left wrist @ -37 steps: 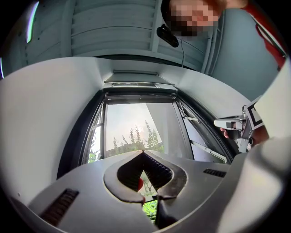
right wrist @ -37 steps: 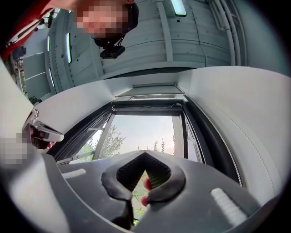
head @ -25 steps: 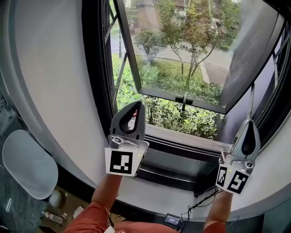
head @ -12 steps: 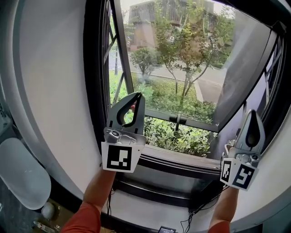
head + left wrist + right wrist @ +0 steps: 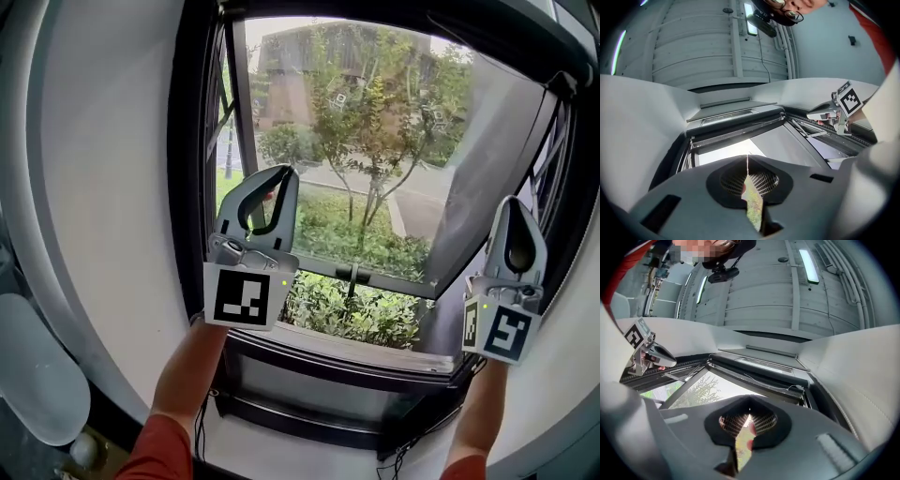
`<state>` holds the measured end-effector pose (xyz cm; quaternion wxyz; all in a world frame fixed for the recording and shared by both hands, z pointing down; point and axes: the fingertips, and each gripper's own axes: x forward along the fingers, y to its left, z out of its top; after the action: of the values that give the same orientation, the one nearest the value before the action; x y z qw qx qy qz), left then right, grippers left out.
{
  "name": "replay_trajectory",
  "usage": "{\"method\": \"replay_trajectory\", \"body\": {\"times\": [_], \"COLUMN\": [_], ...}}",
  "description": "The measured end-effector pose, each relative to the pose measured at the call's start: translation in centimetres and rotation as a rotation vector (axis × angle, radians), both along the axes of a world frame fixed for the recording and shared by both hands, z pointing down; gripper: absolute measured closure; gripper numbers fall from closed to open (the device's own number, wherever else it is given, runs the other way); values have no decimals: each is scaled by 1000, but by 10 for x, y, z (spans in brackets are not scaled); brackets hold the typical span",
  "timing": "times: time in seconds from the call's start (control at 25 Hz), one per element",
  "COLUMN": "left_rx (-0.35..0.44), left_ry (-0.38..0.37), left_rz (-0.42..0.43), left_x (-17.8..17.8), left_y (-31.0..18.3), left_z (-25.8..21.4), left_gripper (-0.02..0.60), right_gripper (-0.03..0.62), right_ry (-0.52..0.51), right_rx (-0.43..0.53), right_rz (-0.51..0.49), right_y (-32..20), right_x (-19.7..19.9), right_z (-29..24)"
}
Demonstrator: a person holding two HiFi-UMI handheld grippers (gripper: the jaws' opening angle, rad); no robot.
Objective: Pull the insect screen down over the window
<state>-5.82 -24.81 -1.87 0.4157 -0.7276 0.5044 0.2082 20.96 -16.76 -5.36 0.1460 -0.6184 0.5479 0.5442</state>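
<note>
**Both grippers up at the window, nothing grabbed yet**

The left gripper [image 5: 278, 173] is pointing up in front of the left side of the window, and its jaws are pressing flat together. In the left gripper view there's just a thin seam between them with a sliver of greenery showing through, so it's clamped on nothing. The right gripper [image 5: 514, 202] is doing the same over by the right edge of the window. It's angled upward with its jaws together and nothing held between them. Each one is sitting on a bare forearm coming out of a red sleeve [image 5: 164, 450].

The insect screen [image 5: 759, 372] is sitting way up at the top of the window opening. It's showing as a dark bar running along the upper edge of the frame, with a thin cord hanging off it. Neither gripper is touching it, and both are hanging well below it.

The rest of the opening is uncovered. The dark window frame [image 5: 192, 187] is standing between white walls [image 5: 103, 169]. The glass sash is swinging outward, with its handle [image 5: 352, 275] on the bottom rail. Trees [image 5: 370, 122] and hedges are showing outside. A grey slanted panel [image 5: 473, 197] is covering the right part of the opening, and I can't tell what it is. Ceiling lights [image 5: 808, 266] are glowing overhead in the gripper views.
</note>
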Motion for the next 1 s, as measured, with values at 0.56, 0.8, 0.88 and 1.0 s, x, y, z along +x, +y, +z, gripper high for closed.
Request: {"method": "replay_trajectory", "body": {"times": [0.56, 0.8, 0.88, 1.0], "left_rx": [139, 210, 227, 252], "left_ry": [-101, -249, -291, -338], "left_rz": [-105, -252, -304, -379], "left_x": [16, 34, 38, 41], "left_y": [-18, -17, -20, -23], "left_z": [-73, -109, -123, -145], "left_gripper": [574, 574, 574, 572], "right_gripper": [583, 582, 581, 537], "right_ry": [174, 275, 307, 365], "right_rx": [4, 33, 24, -15], "right_rz": [263, 369, 417, 484], "right_y": [-22, -35, -39, -48], "right_x": [-17, -19, -18, -18], "right_z": [-62, -101, -115, -131]}}
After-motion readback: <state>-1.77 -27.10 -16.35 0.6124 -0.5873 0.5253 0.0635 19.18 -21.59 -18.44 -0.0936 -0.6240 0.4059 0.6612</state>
